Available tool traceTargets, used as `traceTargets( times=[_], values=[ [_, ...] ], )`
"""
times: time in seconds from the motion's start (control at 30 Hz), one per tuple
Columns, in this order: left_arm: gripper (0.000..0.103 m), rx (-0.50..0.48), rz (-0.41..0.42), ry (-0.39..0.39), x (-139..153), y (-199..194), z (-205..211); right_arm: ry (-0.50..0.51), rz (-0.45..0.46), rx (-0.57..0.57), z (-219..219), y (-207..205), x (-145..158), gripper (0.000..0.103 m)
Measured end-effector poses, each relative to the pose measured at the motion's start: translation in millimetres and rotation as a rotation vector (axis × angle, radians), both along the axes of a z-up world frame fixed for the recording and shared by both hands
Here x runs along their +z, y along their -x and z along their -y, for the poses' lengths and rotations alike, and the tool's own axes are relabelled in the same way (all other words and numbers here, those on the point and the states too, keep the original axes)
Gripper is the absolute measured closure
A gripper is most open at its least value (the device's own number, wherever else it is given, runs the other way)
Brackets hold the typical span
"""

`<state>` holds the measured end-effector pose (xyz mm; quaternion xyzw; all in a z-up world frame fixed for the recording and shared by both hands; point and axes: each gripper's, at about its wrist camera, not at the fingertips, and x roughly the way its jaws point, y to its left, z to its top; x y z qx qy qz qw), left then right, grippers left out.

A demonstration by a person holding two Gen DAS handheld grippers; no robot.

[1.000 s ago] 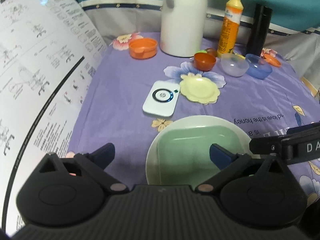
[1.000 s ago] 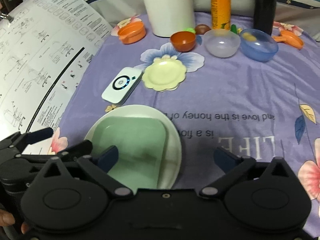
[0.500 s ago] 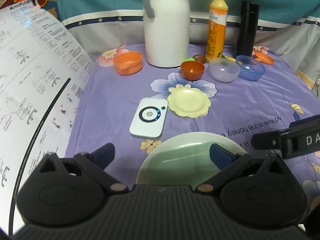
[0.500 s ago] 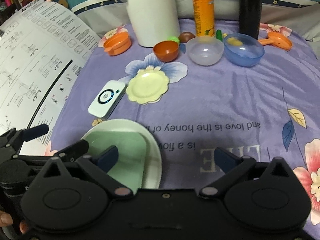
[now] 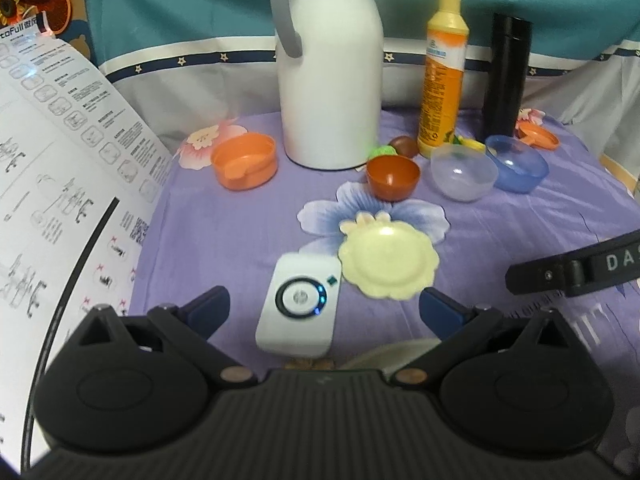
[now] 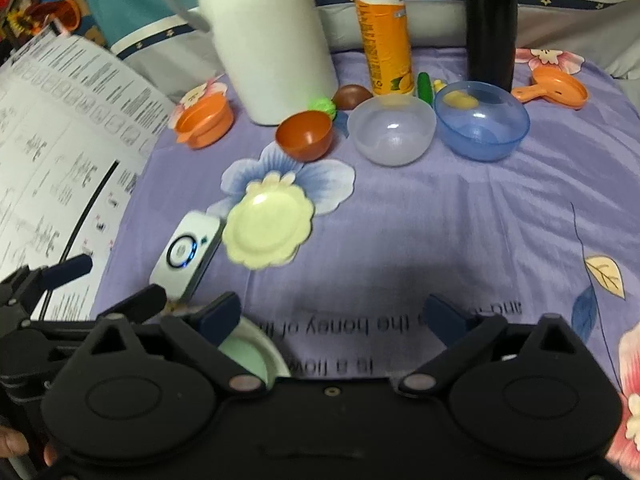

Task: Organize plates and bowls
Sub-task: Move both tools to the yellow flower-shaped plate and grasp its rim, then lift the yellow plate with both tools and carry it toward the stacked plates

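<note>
1. Purple flowered cloth (image 5: 240, 232) covers the work surface, with a teal and grey drape behind it; a white jug (image 5: 330, 68) stands at the back and serves as landmark
2. Change noted: both grippers have drawn back from the stacked plates. A second ago the green square plate (image 6: 244, 354) on the white round plate (image 6: 276, 360) filled the lower centre of both views; now only a sliver of each shows at the bottom edge, well in front of the jug
3. Left gripper (image 5: 324, 312): jaws wide apart, nothing between them but cloth and the white remote (image 5: 300, 304); no contact
4. Right gripper (image 6: 332, 314): jaws wide but closing slightly, nothing between them, only printed cloth
5. Judgement: that stack appears finished, and the next candidates are the yellow flower plate (image 5: 388, 262), in front of the jug beside the remote, and the bowls
6. Bowls stand in a row to the right of the jug: orange bowl (image 5: 392, 176), clear bowl (image 5: 462, 174), blue bowl (image 5: 518, 162). An orange cup (image 5: 245, 160) sits left of the jug
7. Right view alone shows a yellow item inside the blue bowl, the green plate surface and the left gripper's fingers (image 6: 68, 268)
8. Left view alone shows the jug handle and whole jug, plus the instruction sheet (image 5: 60, 184) more fully
</note>
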<state>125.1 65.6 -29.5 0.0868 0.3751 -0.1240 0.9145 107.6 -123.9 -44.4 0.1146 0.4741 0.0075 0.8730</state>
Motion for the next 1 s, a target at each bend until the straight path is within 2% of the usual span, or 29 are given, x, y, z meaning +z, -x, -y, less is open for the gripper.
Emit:
traceTargets(
  times=[0.33, 0.47, 0.63, 0.7, 0.83, 0.93, 0.97, 1.0],
  values=[
    [0.000, -0.045, 0.000, -0.003, -10, -51, 10, -0.060, -0.025, -0.004, 2, -59, -24, 0.048],
    [0.000, -0.057, -0.006, -0.013, -16, -63, 13, -0.086, -0.043, -0.002, 2, -81, -37, 0.058],
    [0.002, -0.069, -0.027, -0.005, -25, -75, 15, -0.094, -0.060, 0.021, -4, -97, -50, 0.066],
    [0.003, -0.076, -0.032, 0.001, -28, -78, 17, -0.098, -0.064, 0.034, -8, -101, -54, 0.071],
    [0.007, -0.092, -0.046, -0.001, -34, -86, 23, -0.092, -0.062, 0.049, -10, -106, -61, 0.090],
    [0.010, -0.102, -0.064, 0.006, -39, -91, 28, -0.101, -0.052, 0.050, -7, -108, -62, 0.094],
    [0.011, -0.104, -0.068, 0.010, -41, -92, 29, -0.102, -0.049, 0.051, -6, -108, -62, 0.103],
    [0.016, -0.109, -0.074, 0.015, -42, -93, 31, -0.093, -0.049, 0.049, -4, -107, -61, 0.102]
  ],
)
